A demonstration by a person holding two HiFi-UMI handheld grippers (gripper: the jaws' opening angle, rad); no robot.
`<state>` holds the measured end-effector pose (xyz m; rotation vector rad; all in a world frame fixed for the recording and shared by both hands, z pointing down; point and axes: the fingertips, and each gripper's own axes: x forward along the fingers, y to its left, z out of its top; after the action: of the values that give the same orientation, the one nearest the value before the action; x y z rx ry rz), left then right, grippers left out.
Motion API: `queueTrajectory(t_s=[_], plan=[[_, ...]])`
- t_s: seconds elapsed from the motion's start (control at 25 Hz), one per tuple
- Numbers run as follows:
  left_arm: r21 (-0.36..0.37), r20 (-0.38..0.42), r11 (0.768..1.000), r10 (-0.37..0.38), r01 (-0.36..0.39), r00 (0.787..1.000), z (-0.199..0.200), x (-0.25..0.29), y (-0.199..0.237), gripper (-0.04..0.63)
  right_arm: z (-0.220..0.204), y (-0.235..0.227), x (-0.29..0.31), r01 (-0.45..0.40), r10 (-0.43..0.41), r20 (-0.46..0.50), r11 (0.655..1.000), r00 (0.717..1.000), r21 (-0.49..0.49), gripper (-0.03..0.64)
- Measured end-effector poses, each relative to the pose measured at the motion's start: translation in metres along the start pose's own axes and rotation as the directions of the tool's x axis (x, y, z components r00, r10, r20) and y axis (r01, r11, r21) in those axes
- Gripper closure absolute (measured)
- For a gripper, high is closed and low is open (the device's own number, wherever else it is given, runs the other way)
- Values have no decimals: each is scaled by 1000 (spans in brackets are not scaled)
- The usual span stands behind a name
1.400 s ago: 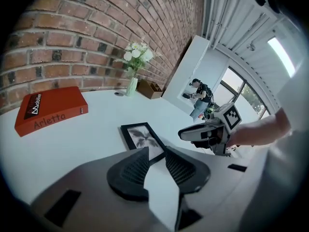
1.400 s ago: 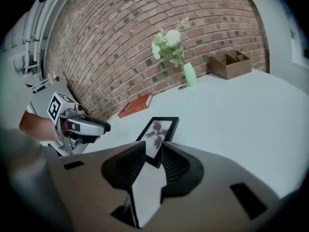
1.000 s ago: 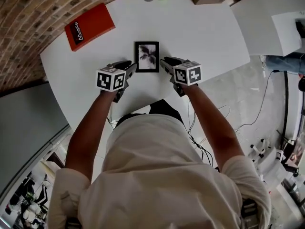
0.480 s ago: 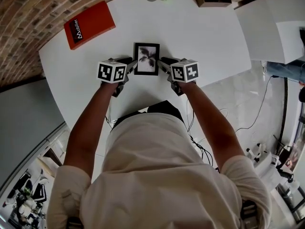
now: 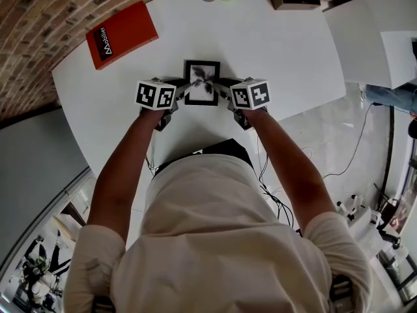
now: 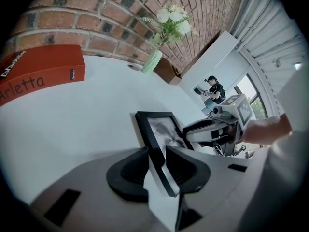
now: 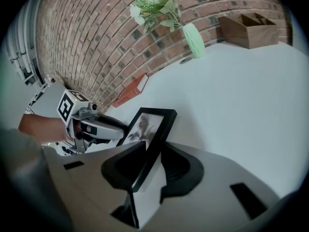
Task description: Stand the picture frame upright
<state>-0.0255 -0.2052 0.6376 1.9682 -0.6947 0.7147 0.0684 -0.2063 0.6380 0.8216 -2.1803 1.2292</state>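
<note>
Count: one picture frame (image 5: 201, 82), two tools, one red book (image 5: 121, 34), one pale green vase (image 6: 153, 61), one wooden box (image 7: 248, 29), all on one white worktop (image 5: 273, 51).

The picture frame is black with a dark plant print. It sits near the worktop's near edge, centred before the person. The left tool (image 6: 157, 166) is clenched on the frame's left side edge, and the right tool (image 7: 147, 163) is clenched on its right side edge. In each gripper view the black moulding runs between the two jaws, and the other tool shows at the far side of the frame. Both views show the frame's far end tilted above the worktop. We cannot tell whether its near edge touches the surface.

Containers: the vase holds white flowers (image 7: 153, 4) with green foliage and stands at the far edge by the brick wall. The wooden box is divided into compartments, and we cannot make out what lies in them.

The red book, marked "Arletta" on its spine, lies flat at the far left, well apart from the frame.

Change from one second ago: the tools then sat at the frame's lower corners. They have since moved forward and inward onto its sides
</note>
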Motion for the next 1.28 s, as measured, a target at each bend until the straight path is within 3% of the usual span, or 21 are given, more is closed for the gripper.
queueTrajectory(t_s=[0.32,0.64,0.96,1.28], plan=[[-29,-3,999,-31,31,1000,3,2,0,509,1,0,1,5,-5,5,1000,1000,26,514],[-7,3,1000,-17,17,1000,4,1,-1,508,1,1,0,17,-17,-4,1000,1000,3,517],[2,34,999,-39,39,999,13,-2,-11,522,10,-4,-10,32,-33,48,999,998,16,523],[35,61,999,-34,32,998,27,-7,-17,526,26,0,-26,43,-39,102,999,994,-32,546]])
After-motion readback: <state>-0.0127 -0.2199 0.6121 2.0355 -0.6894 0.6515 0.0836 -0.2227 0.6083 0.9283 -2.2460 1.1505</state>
